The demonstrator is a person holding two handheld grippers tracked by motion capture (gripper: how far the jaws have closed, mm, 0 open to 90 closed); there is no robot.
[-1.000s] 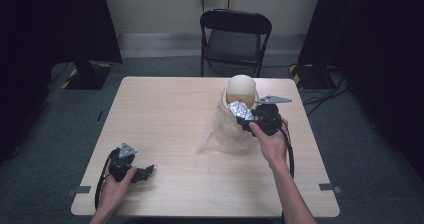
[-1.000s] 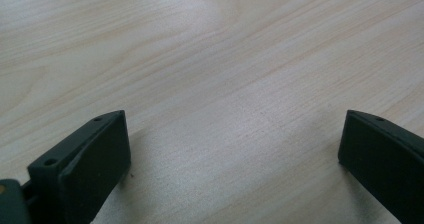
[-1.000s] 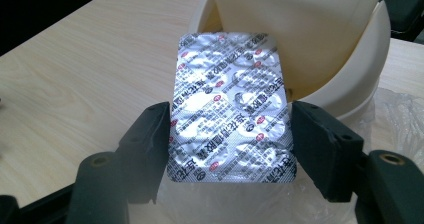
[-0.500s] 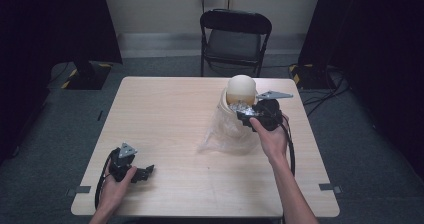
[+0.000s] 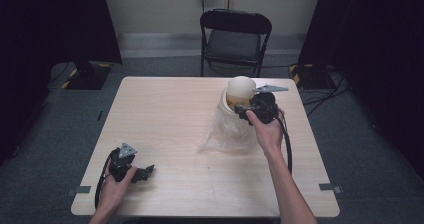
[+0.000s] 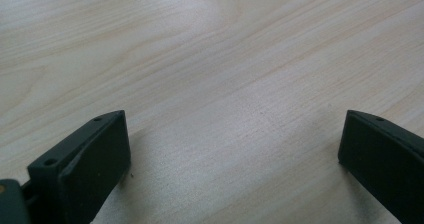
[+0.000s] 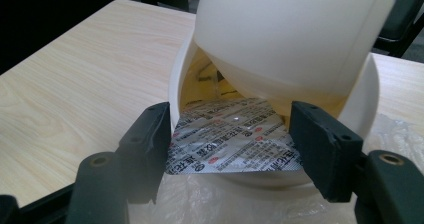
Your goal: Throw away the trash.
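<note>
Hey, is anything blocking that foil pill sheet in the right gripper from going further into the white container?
Yes. The white domed lid hangs tilted over the container's mouth, just above the foil sheet, leaving a low gap. The right gripper holds the sheet at that opening, already partly inside.

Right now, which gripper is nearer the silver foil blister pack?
Right. The right gripper brackets the foil blister pack at the white container's mouth; the left gripper rests far across the table.
</note>
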